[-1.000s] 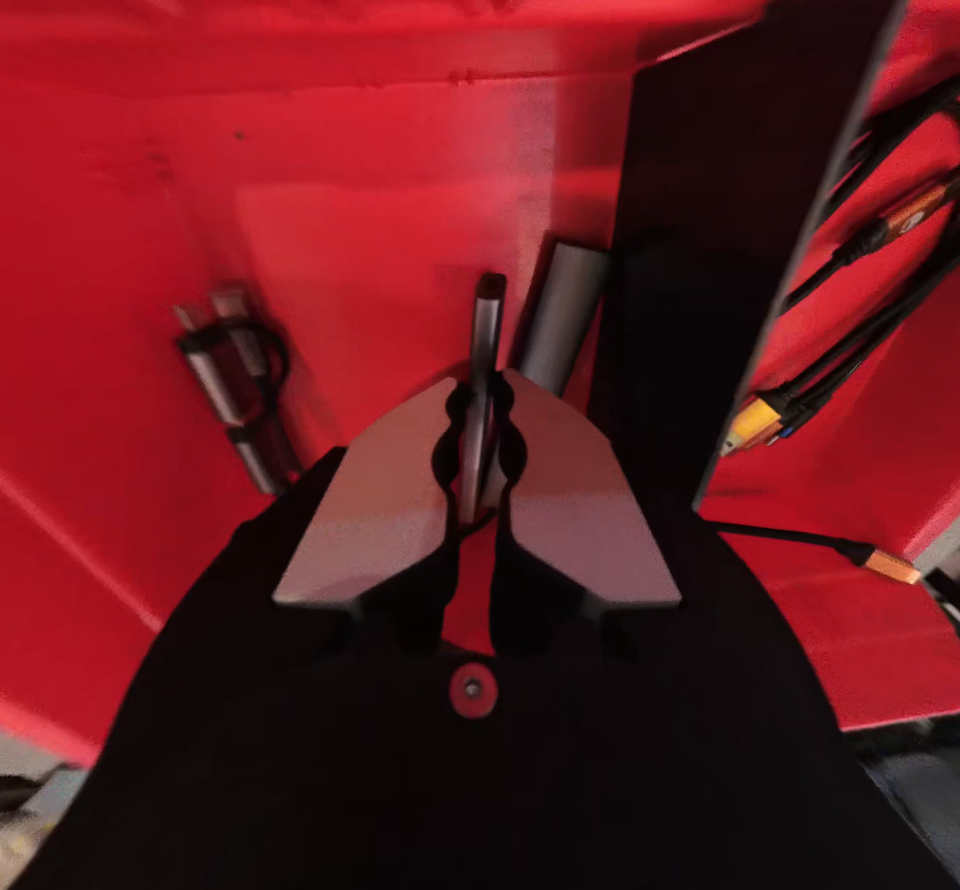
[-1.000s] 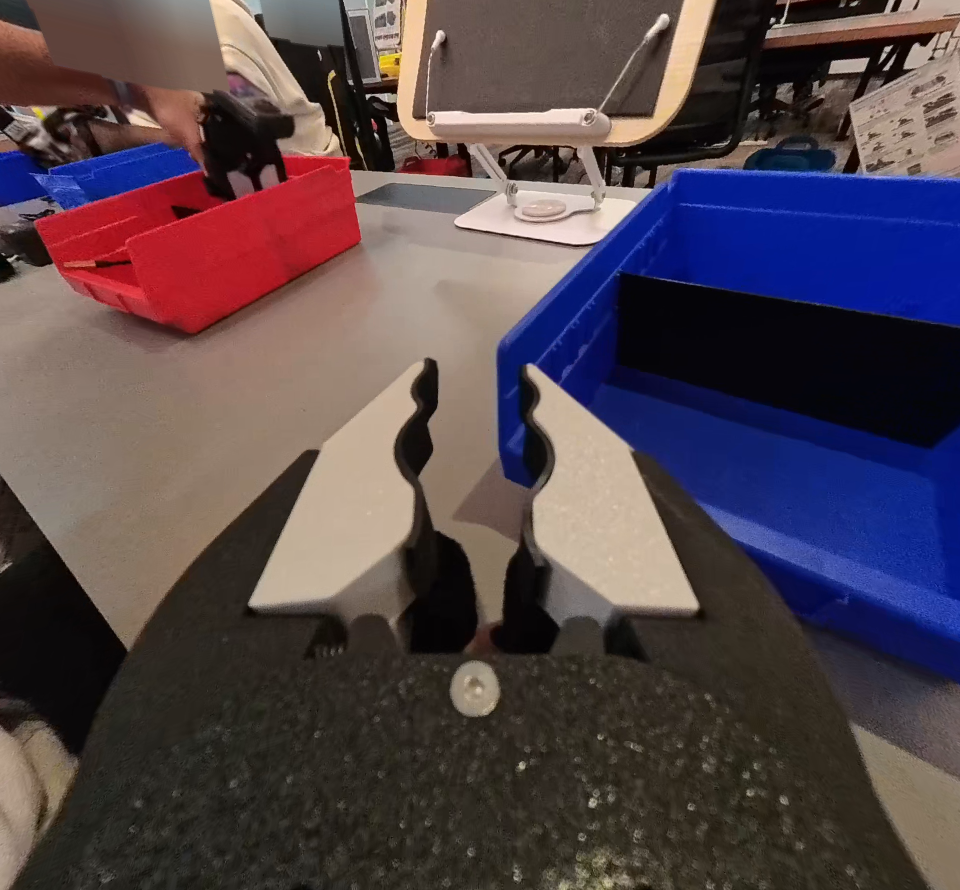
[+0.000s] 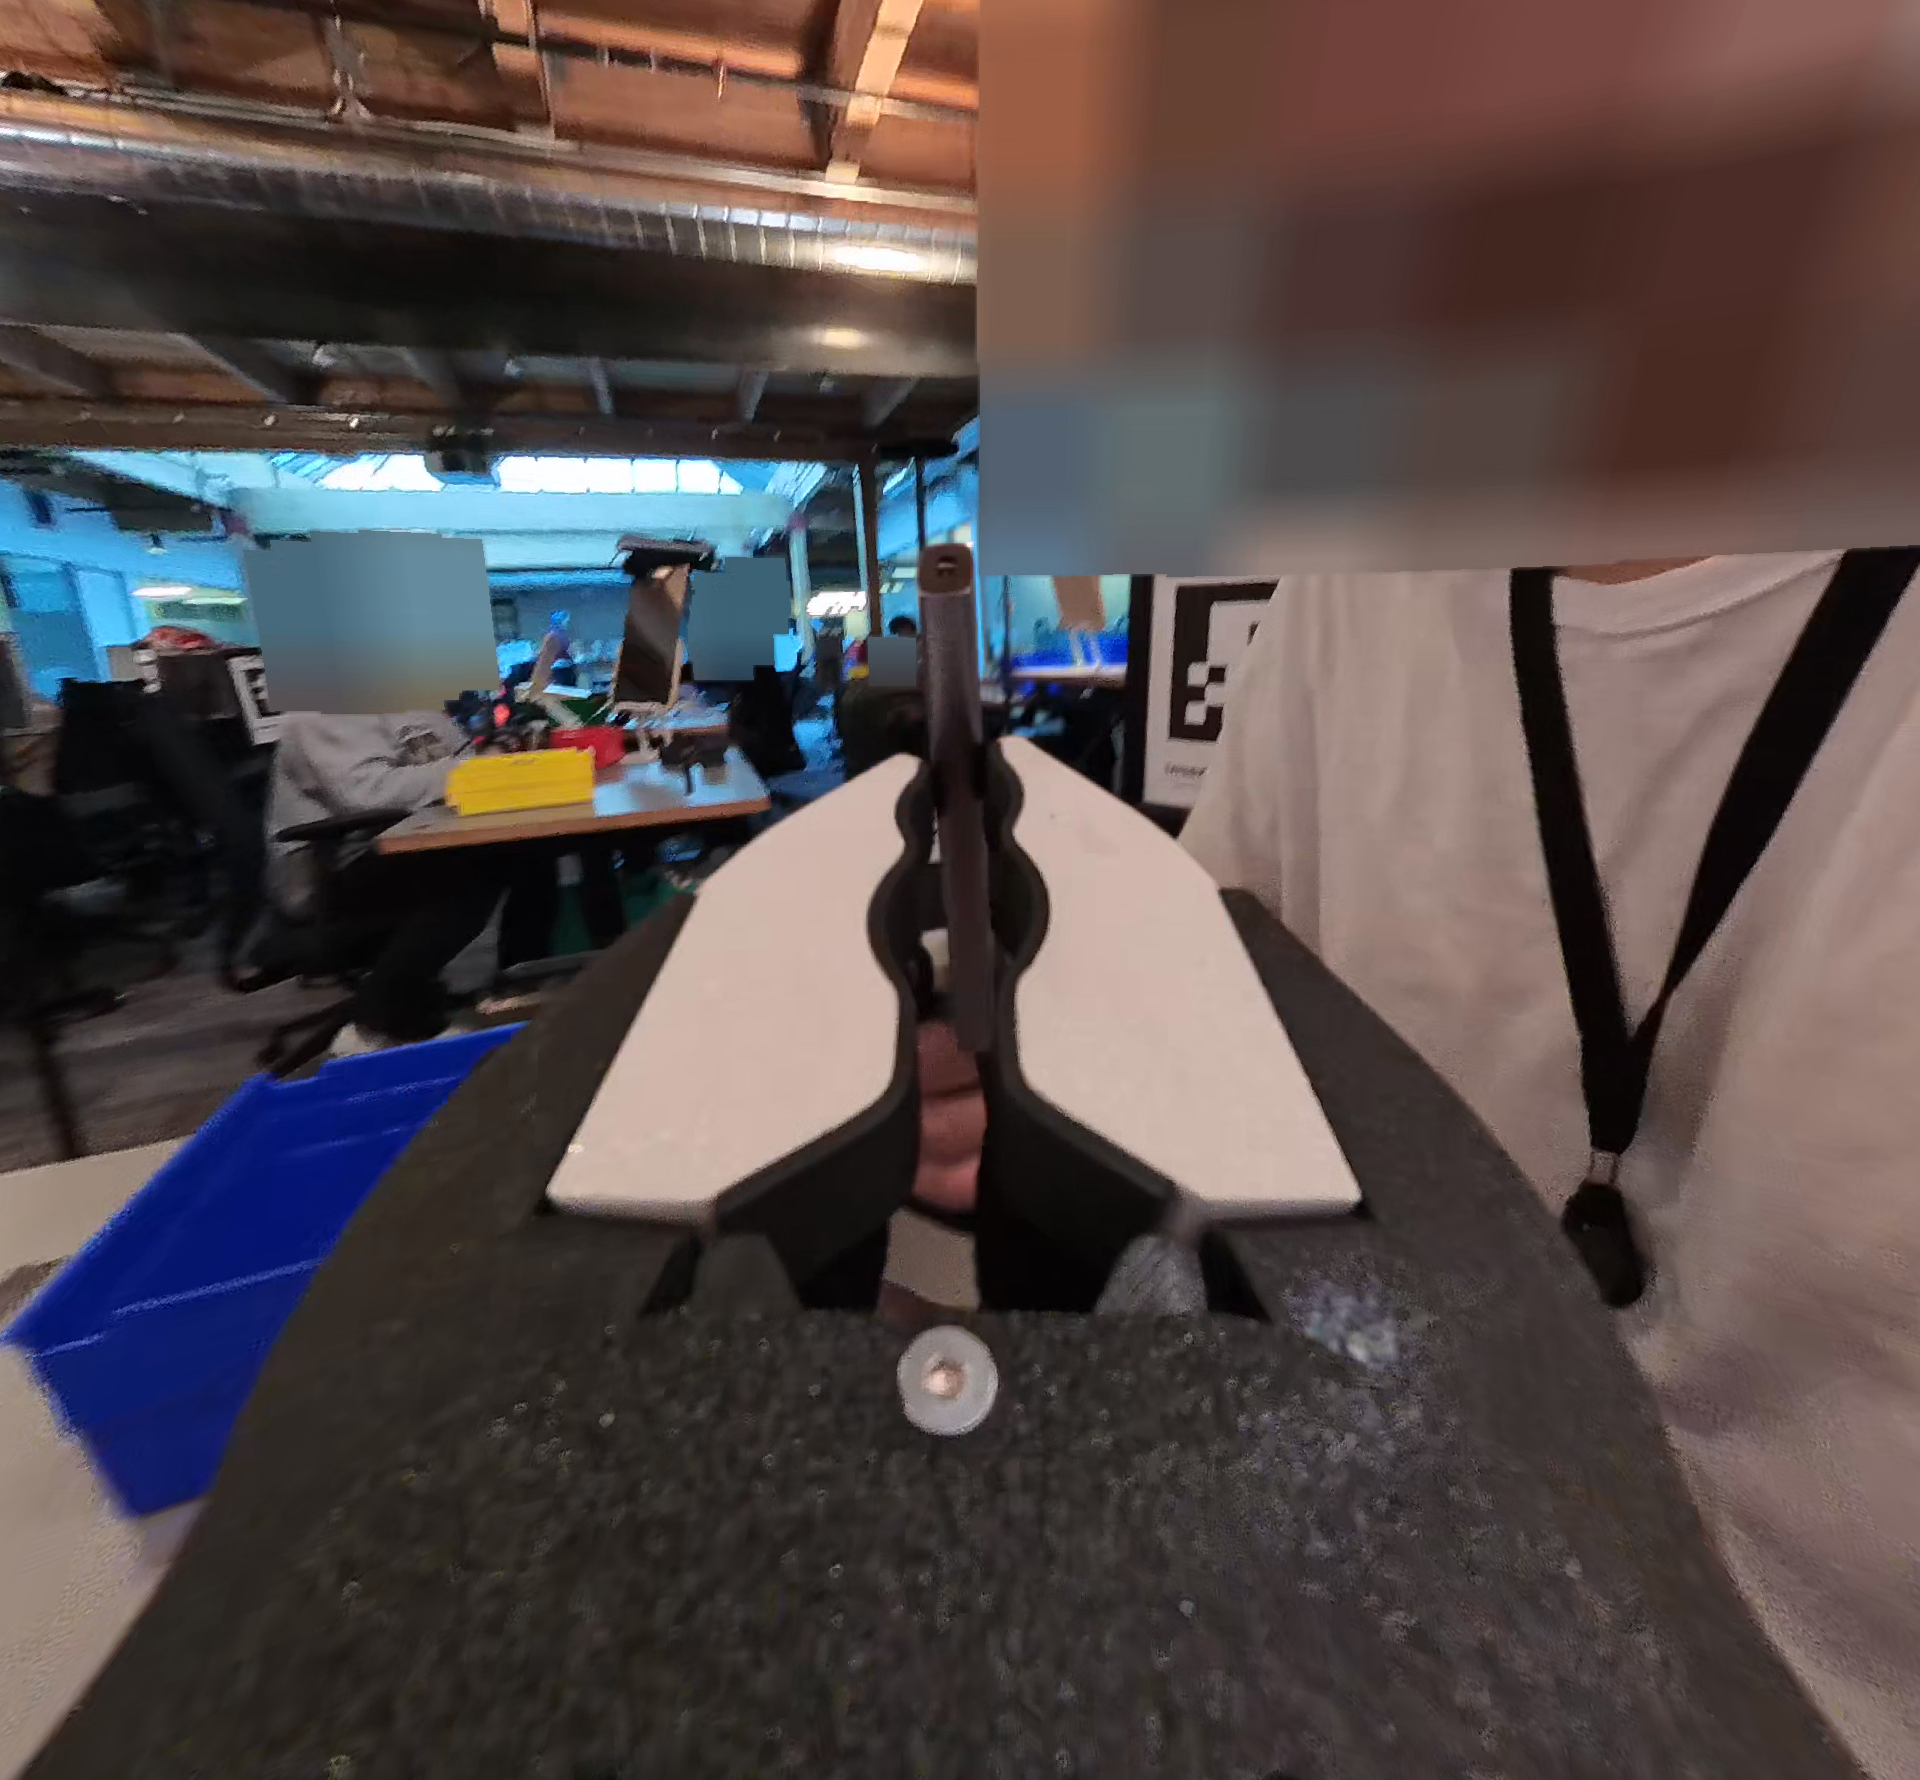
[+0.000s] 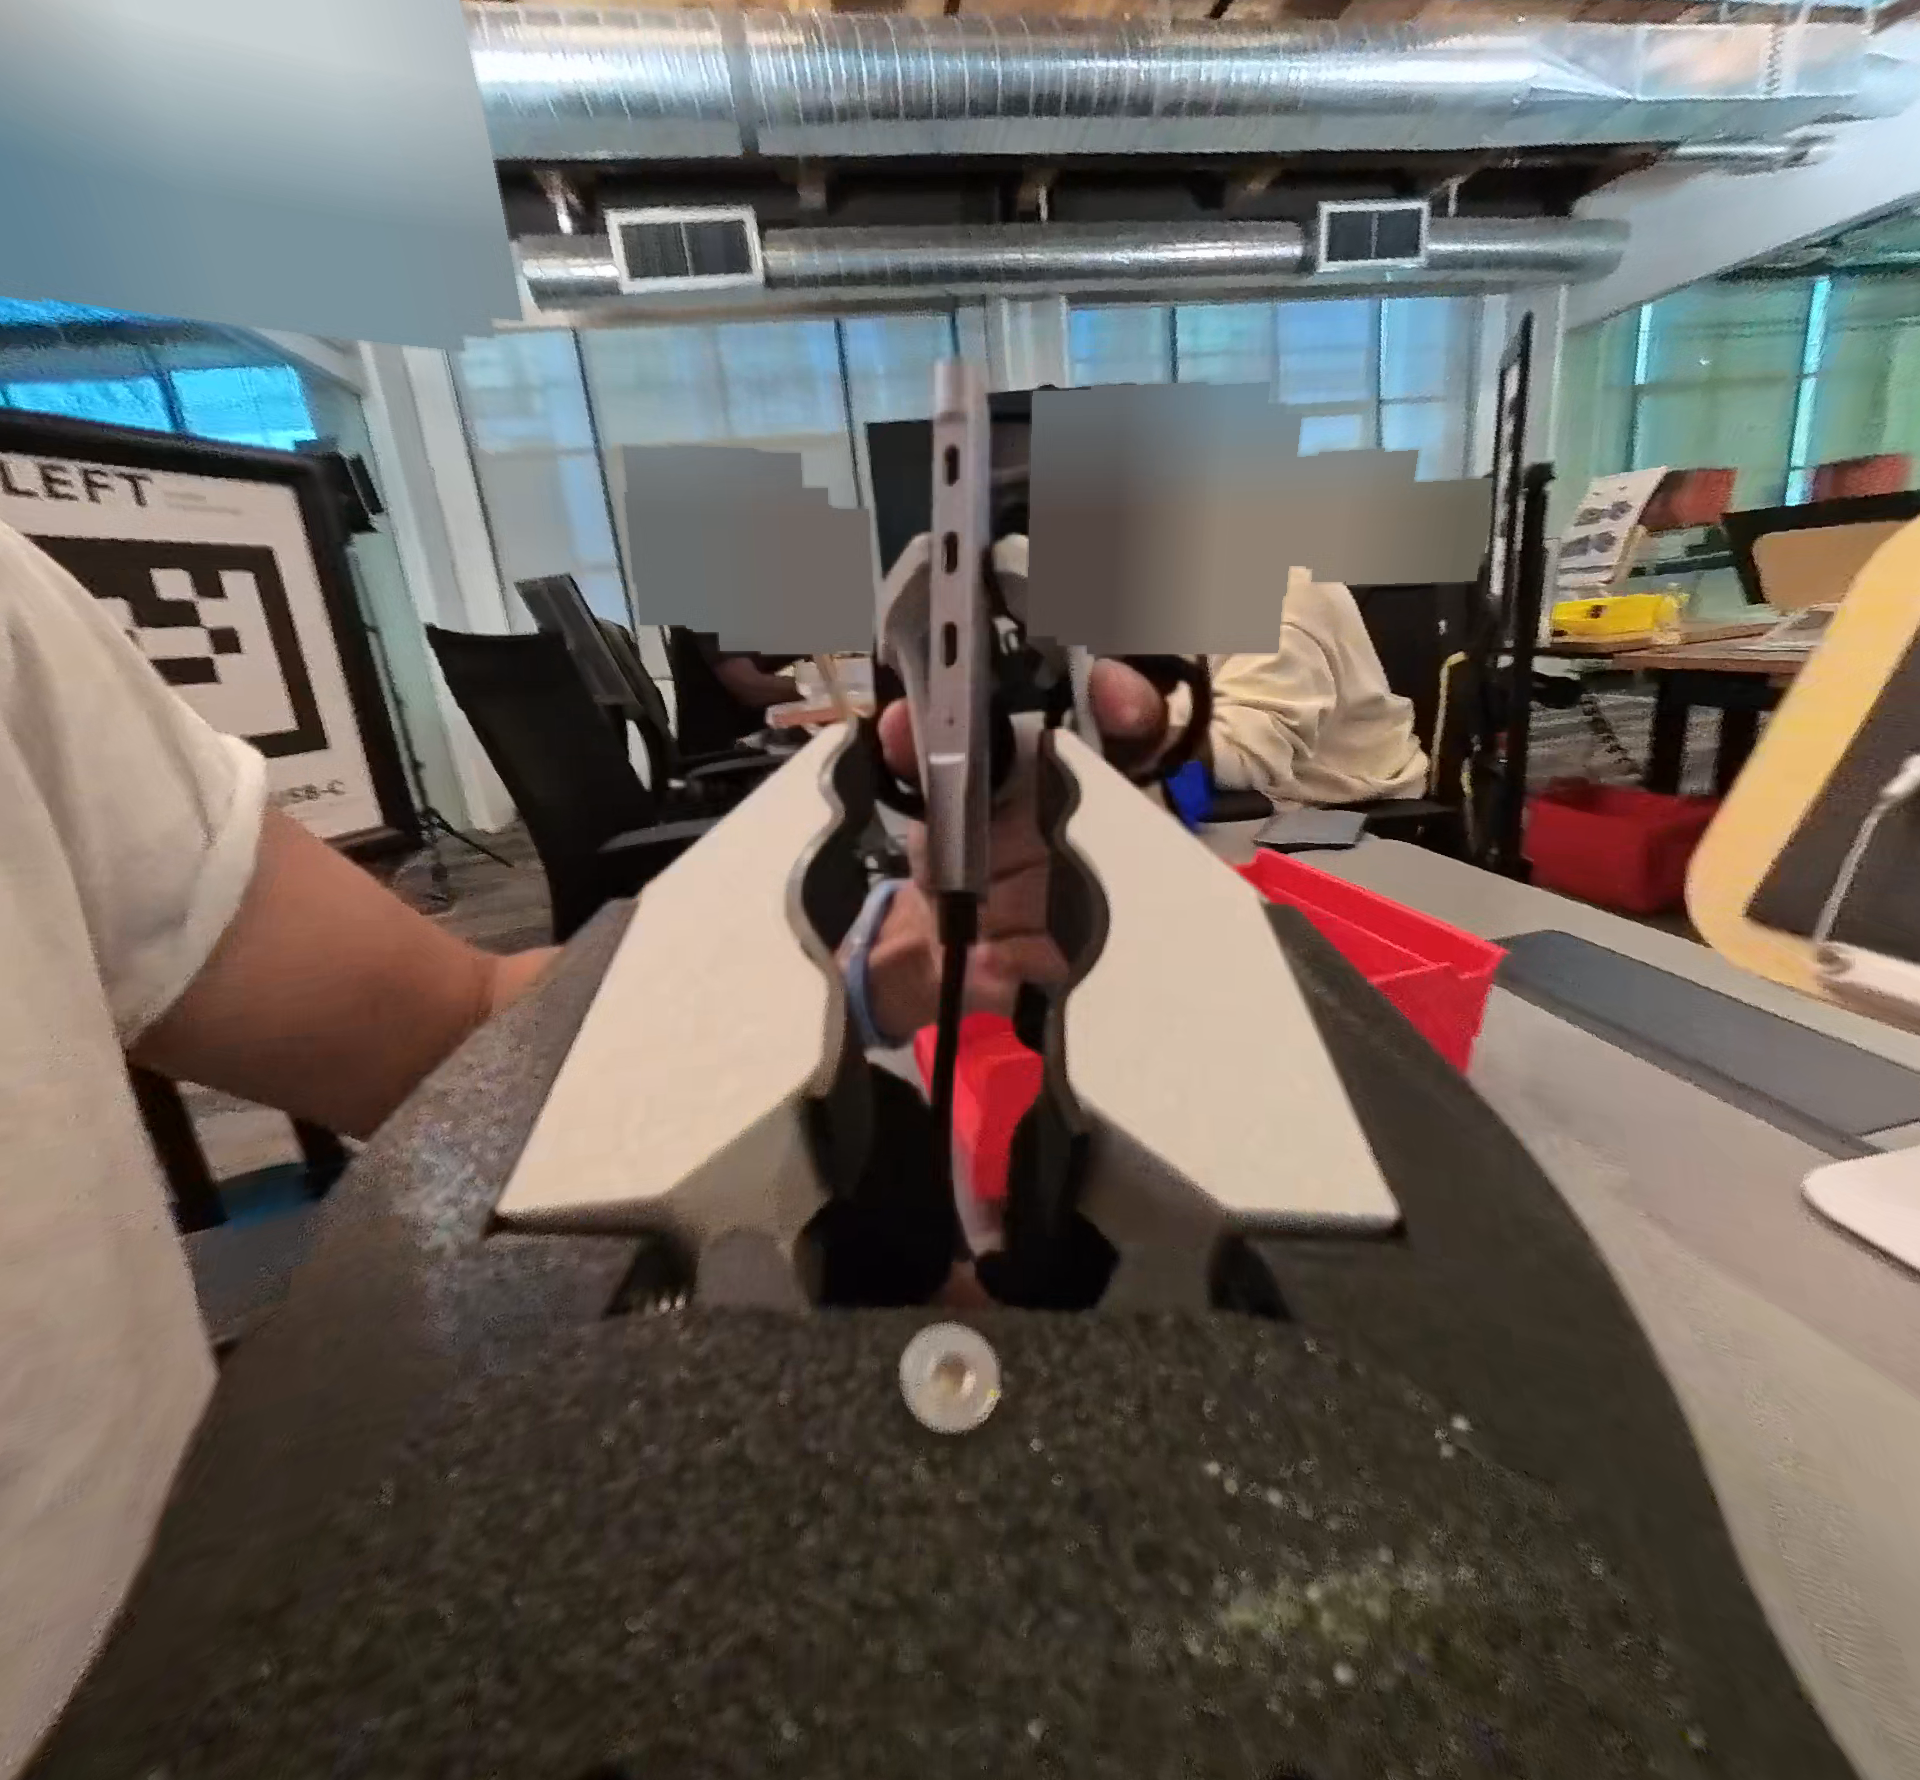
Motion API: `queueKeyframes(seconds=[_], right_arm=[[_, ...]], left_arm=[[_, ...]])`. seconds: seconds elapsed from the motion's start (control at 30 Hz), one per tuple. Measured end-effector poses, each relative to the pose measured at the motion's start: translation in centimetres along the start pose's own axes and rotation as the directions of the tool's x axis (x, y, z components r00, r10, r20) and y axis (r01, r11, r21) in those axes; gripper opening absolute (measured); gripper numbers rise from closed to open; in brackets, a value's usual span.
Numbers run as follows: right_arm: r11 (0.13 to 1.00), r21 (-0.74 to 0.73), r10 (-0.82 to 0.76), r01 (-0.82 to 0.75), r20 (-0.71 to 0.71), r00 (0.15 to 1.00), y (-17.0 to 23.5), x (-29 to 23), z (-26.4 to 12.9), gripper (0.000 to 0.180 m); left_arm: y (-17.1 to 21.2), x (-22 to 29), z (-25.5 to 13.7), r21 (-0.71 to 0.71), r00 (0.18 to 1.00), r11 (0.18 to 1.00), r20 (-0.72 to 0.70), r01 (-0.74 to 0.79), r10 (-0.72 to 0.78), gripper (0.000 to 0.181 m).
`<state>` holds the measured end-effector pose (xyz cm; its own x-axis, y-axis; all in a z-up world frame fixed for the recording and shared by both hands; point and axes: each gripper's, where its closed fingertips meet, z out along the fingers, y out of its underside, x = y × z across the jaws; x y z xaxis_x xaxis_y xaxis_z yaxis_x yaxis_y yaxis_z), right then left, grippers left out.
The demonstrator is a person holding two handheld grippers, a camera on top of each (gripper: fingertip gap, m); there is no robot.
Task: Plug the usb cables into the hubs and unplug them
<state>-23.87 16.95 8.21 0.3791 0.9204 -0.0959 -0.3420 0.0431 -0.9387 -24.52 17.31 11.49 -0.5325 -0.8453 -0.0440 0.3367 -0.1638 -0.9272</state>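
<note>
Hub (image 3: 954,795) lifted from red bin, upright, left gripper (image 3: 958,774) clamped

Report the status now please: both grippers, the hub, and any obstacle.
Left hand-held gripper shut on grey hub, held upright. Right hand-held gripper open, facing the hub's port edge, no cable in it. Hub's black cable hangs between right fingers.

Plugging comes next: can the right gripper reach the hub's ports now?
Probably yes: the hub, clamped in the left gripper, shows its ports to the open right gripper, nothing between them.
</note>
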Motion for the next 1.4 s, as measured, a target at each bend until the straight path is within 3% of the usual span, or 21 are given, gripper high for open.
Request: queueKeyframes(seconds=[0.07,0.17,0.23,0.37,0.5,0.6,0.67,0.83,0.97,1.2,1.4], right_arm=[[0.999,0.025,0.035,-0.036,0.024,0.999,0.9,-0.2,0.0,0.026],[0.994,0.113,0.002,0.002,-0.038,0.999,0.9,0.7,-0.9,0.009],[0.99,0.133,-0.037,0.052,-0.116,0.993,0.8,1.8,-1.6,0.007],[0.975,-0.105,-0.215,0.196,-0.221,0.951,3.0,4.5,-2.5,0.007],[0.775,-0.416,-0.579,0.475,-0.17,0.797,5.8,6.3,-3.7,0.007],[0.683,-0.493,-0.643,0.54,-0.053,0.764,7.9,5.8,-3.7,0.007],[0.624,-0.523,-0.697,0.581,-0.037,0.716,8.4,6.2,-3.8,0.007],[0.506,-0.508,-0.795,0.698,0.039,0.605,9.7,5.6,-3.3,0.009],[0.552,-0.419,-0.777,0.721,0.056,0.627,9.7,4.4,-2.2,0.019],[0.574,-0.387,-0.749,0.721,0.107,0.654,10.2,4.3,-1.3,0.008],[0.489,-0.44,-0.803,0.753,0.112,0.586,10.9,6.1,-0.7,0.008]], left_arm=[[1.2,0.0,0.6,0.055,0.999,0.998,-0.021,0.043,-0.041,0.008],[2.4,-0.5,1.2,0.115,0.996,0.989,-0.001,0.089,-0.089,0.009],[3.1,-1.4,0.9,0.122,0.993,0.988,0.055,0.095,-0.103,0.009],[5.4,-3.3,-1.0,0.057,0.945,0.969,0.215,0.239,-0.245,0.012],[7.9,-3.8,-2.6,-0.03,0.874,0.942,0.386,0.333,-0.297,0.042],[9.5,-4.3,-3.5,-0.036,0.812,0.915,0.477,0.401,-0.337,0.038],[10.2,-4.5,-4.1,0.0,0.77,0.886,0.495,0.463,-0.403,0.025],[11.3,-3.9,-5.4,0.079,0.712,0.815,0.441,0.575,-0.545,0.023],[12.2,-3.2,-5.8,0.097,0.711,0.786,0.371,0.61,-0.597,0.023],[11.8,-2.9,-6.0,0.122,0.754,0.818,0.33,0.562,-0.567,0.023],[12.0,-4.3,-7.2,0.159,0.716,0.823,0.423,0.545,-0.555,0.023]])
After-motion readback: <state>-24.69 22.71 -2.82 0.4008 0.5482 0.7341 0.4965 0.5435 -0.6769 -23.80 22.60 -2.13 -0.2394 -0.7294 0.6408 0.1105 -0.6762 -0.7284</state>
